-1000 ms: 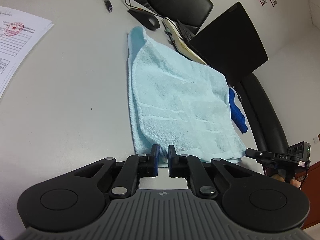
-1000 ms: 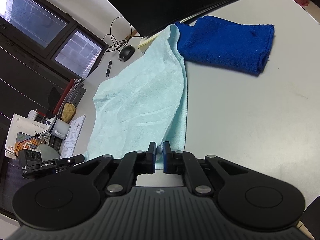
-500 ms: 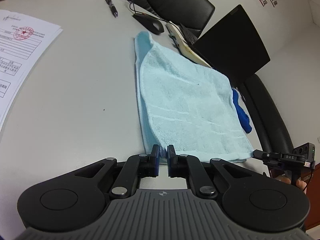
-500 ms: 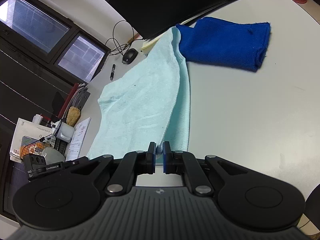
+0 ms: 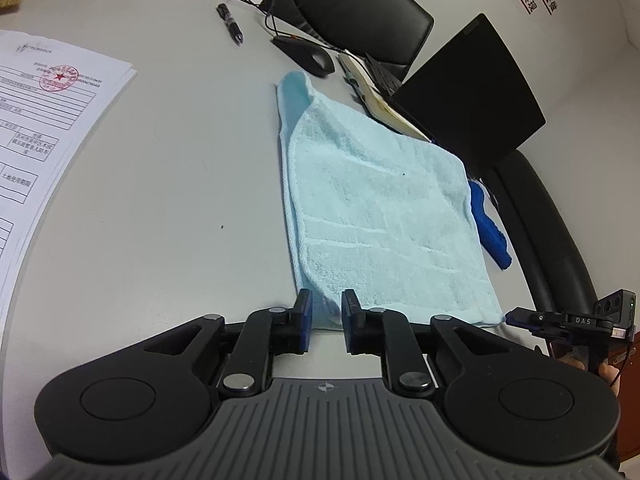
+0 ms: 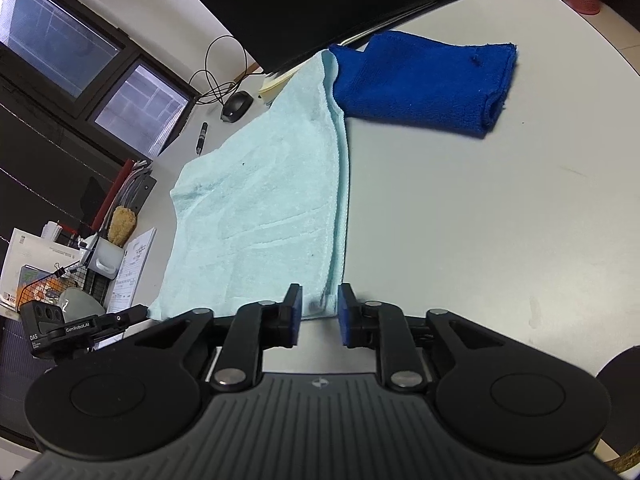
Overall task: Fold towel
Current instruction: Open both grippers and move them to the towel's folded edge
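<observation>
A light blue towel (image 5: 376, 216) lies folded in half on the grey table, upper layer over lower. It also shows in the right wrist view (image 6: 264, 216). My left gripper (image 5: 325, 306) is open, its jaws apart on either side of the towel's near left corner. My right gripper (image 6: 318, 306) is open around the near right corner. The towel rests on the table, free of both grippers. The other gripper's tip shows at the edge of each view.
A folded dark blue towel (image 6: 424, 80) lies beyond the light one, beside a black laptop (image 6: 320, 4). A mouse (image 5: 308, 56), a pen (image 5: 230, 28) and printed papers (image 5: 36, 120) lie on the table (image 5: 168, 184). Black chairs stand at the far edge.
Both grippers were shut on the towel's near corners and drew them toward me. Now both have opened and let the corners go, and the towel lies flat.
</observation>
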The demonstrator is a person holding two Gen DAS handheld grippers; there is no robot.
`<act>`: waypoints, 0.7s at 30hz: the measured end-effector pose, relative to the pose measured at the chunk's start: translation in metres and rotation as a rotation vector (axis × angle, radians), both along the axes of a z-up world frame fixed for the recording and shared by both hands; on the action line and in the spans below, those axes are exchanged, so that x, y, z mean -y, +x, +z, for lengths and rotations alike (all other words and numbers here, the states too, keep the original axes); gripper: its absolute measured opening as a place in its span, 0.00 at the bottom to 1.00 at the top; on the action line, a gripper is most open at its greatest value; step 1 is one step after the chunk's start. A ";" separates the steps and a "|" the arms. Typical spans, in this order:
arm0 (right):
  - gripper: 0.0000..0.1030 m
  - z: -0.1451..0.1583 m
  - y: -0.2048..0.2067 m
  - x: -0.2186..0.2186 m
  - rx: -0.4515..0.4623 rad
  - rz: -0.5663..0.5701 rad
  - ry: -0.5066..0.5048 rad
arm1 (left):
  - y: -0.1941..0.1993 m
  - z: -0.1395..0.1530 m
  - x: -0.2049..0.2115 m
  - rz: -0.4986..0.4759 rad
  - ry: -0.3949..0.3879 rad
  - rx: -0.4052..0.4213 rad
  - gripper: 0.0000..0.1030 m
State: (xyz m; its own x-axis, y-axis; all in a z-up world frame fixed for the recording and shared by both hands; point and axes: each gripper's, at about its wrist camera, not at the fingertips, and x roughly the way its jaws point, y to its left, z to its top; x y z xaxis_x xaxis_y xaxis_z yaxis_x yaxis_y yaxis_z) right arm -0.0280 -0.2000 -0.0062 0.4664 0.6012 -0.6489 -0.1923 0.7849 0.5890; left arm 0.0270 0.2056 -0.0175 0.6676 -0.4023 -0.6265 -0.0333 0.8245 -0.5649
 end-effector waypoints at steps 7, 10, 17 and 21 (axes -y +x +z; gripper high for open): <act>0.28 0.007 -0.011 -0.021 0.109 0.023 -0.157 | -0.002 0.014 0.003 0.007 0.032 0.061 0.28; 0.28 0.012 -0.017 -0.038 0.191 0.056 -0.250 | 0.001 0.018 0.013 -0.004 0.078 0.079 0.28; 0.28 0.013 -0.017 -0.068 0.301 0.105 -0.363 | 0.013 0.014 0.038 -0.028 0.195 0.084 0.28; 0.28 0.009 -0.017 -0.085 0.347 0.132 -0.414 | 0.016 0.014 0.051 -0.052 0.229 0.109 0.28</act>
